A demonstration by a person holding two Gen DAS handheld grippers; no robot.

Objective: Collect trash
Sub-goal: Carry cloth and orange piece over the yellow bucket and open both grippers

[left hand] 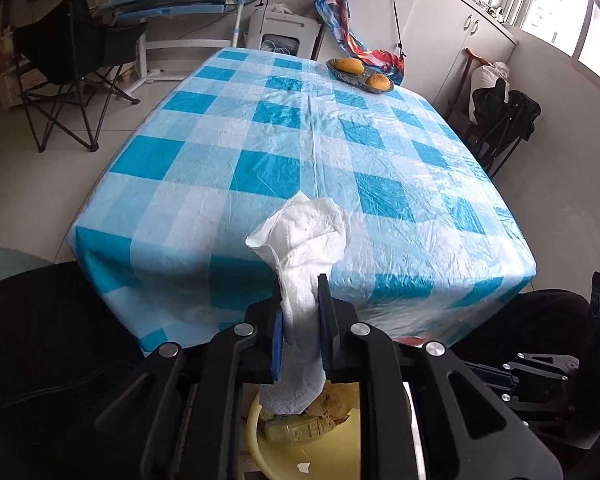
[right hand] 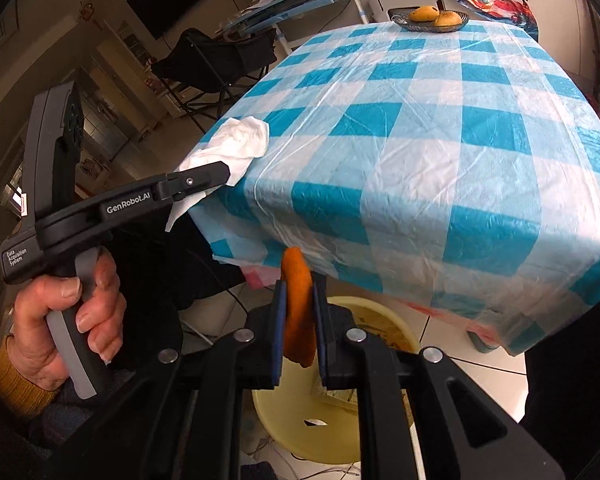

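My left gripper (left hand: pixel 300 280) is shut on a crumpled white paper tissue (left hand: pixel 304 236), which sticks up past the fingertips and hangs down below them. The same tissue (right hand: pixel 236 144) shows in the right wrist view, held by the left gripper (right hand: pixel 220 170) at the table's near corner. My right gripper (right hand: pixel 298 280) is shut on a piece of orange peel (right hand: pixel 298 308), held edge-on between the pads. Below both grippers stands a yellow bin (right hand: pixel 384 312) on the floor, also seen as the yellow bin (left hand: pixel 256 432) with a clear plastic bottle (left hand: pixel 296 430) and scraps inside.
The table carries a blue and white checked plastic cloth (left hand: pixel 300 152). A dish with two yellow fruits (left hand: pixel 360 74) sits at its far edge. A black folding chair (left hand: pixel 72 64) and a desk stand beyond on the left. A person's hand (right hand: pixel 68 320) grips the left gripper's handle.
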